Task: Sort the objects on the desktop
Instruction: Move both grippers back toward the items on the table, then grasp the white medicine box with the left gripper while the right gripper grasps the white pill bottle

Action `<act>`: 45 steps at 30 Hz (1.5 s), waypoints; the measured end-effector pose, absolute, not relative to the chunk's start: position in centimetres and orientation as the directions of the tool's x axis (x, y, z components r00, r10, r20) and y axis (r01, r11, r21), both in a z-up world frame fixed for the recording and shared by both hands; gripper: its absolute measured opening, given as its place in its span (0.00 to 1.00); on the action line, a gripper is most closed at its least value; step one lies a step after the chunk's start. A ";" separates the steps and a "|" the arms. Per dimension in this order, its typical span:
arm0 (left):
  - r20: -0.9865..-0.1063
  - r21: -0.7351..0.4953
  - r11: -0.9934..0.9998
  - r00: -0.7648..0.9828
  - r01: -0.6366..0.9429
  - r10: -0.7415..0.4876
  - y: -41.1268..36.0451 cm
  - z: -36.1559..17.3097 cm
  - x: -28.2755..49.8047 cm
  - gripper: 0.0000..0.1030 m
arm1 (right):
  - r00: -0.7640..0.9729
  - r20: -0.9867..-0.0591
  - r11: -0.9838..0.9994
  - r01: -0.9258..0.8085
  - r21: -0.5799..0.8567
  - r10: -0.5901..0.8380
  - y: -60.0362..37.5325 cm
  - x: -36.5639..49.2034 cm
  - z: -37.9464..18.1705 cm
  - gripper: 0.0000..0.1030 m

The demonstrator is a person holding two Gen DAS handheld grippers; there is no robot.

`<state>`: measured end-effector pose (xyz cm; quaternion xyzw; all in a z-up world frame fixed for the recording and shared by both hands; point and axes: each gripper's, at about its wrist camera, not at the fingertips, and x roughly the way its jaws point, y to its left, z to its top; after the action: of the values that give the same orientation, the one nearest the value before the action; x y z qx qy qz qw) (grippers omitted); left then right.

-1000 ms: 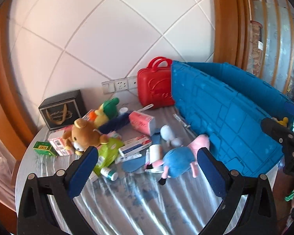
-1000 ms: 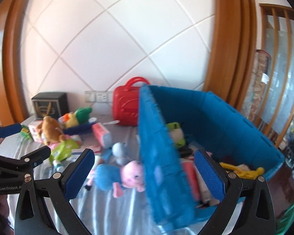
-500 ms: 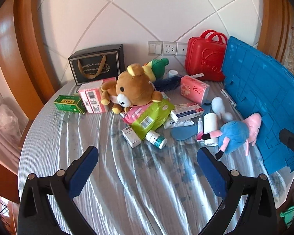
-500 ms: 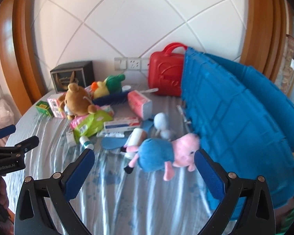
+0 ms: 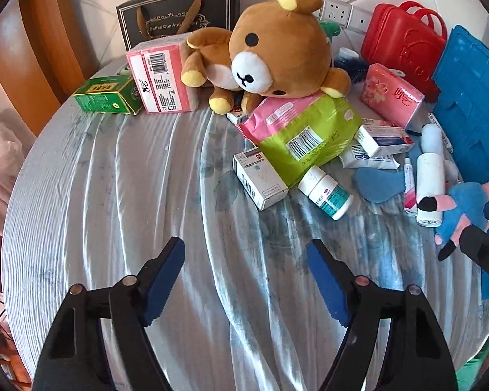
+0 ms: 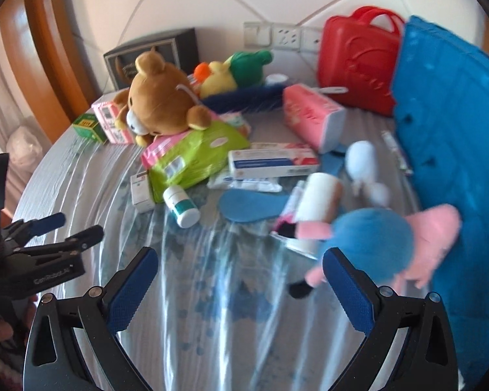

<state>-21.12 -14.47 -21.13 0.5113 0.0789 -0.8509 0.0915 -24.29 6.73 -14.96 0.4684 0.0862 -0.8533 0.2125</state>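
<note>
Left gripper (image 5: pixel 244 260): two black plastic arms with cut-out slots, silver pivot screws, and ribbed dark-blue fingertip pads (image 5: pixel 161 280). Right gripper (image 6: pixel 239 277): identical black frame, silver screws, textured blue pads (image 6: pixel 130 290). White "GenRobot.AI" lettering marks the left gripper's black body in the right wrist view.

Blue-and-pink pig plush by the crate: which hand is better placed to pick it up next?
Probably the right. The right tongs are open, empty and close to the pig plush, whose leg reaches their right finger. The left tongs, also empty, face bare tablecloth, the plush off at that view's right edge.
</note>
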 end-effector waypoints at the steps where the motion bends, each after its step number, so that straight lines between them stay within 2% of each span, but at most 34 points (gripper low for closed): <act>1: -0.887 -0.039 -0.970 -0.455 0.239 -0.076 -14.7 -21.5 -21.8 0.75 | -0.455 -0.841 -0.887 0.457 0.061 -0.292 6.0 -25.0 -15.5 0.93; 3: -0.890 -0.041 -0.970 -0.449 0.239 -0.073 -14.9 -22.3 -23.4 0.75 | -0.435 -0.848 -0.876 0.478 0.067 -0.302 4.7 -26.4 -16.4 0.82; 6: -0.893 -0.056 -0.970 -0.447 0.237 -0.057 -15.3 -23.3 -25.8 0.75 | -0.407 -0.862 -0.862 0.504 0.064 -0.302 3.0 -28.1 -17.7 0.76; 10: -0.907 -0.040 -0.974 -0.417 0.223 -0.058 -15.2 -25.4 -28.8 0.74 | -0.376 -0.879 -0.857 0.511 0.067 -0.293 1.7 -29.9 -19.5 0.74; 13: -0.928 -0.034 -0.976 -0.369 0.216 -0.050 -15.4 -27.4 -29.9 0.61 | -0.346 -0.892 -0.853 0.516 0.078 -0.290 0.9 -31.0 -20.9 0.74; 16: -0.925 -0.064 -0.975 -0.379 0.214 -0.023 -16.1 -27.9 -29.5 0.58 | -0.317 -0.902 -0.841 0.535 0.085 -0.293 -0.1 -31.6 -22.0 0.74; 18: -0.926 -0.027 -0.980 -0.375 0.199 -0.051 -16.2 -27.9 -29.1 0.49 | -0.295 -0.909 -0.829 0.552 0.090 -0.295 -1.0 -31.9 -22.8 0.74; 22: -0.923 -0.025 -0.984 -0.383 0.179 -0.046 -16.5 -27.9 -28.7 0.48 | -0.268 -0.918 -0.806 0.586 0.085 -0.291 -2.7 -32.0 -24.0 0.73; 24: -0.920 -0.028 -0.985 -0.389 0.173 -0.042 -16.5 -27.9 -28.9 0.48 | -0.257 -0.923 -0.803 0.589 0.083 -0.285 -3.0 -32.3 -24.6 0.67; 31: -0.918 -0.025 -0.986 -0.395 0.166 -0.044 -16.2 -27.8 -28.9 0.47 | -0.219 -0.935 -0.800 0.591 0.100 -0.278 -3.2 -33.3 -25.9 0.59; 33: -0.918 -0.026 -0.984 -0.395 0.174 -0.046 -16.1 -27.7 -28.6 0.42 | -0.215 -0.937 -0.798 0.595 0.100 -0.277 -3.4 -33.2 -26.1 0.55; 35: -0.922 -0.031 -0.983 -0.386 0.180 -0.042 -15.9 -27.6 -28.3 0.31 | -0.212 -0.937 -0.795 0.598 0.100 -0.277 -3.5 -33.3 -26.4 0.53; 38: -0.928 -0.036 -0.982 -0.370 0.186 -0.036 -15.3 -27.5 -27.8 0.31 | -0.225 -0.934 -0.789 0.609 0.087 -0.277 -3.7 -32.8 -26.1 0.33; 45: -0.919 -0.041 -0.986 -0.394 0.160 -0.026 -13.8 -25.6 -24.9 0.30 | -0.279 -0.914 -0.791 0.608 0.070 -0.294 -2.3 -31.1 -23.1 0.33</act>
<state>-24.87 -13.84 -25.59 0.5475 0.0615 -0.8327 0.0558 -31.09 -2.26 -23.09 0.5275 0.1485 -0.7856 0.2871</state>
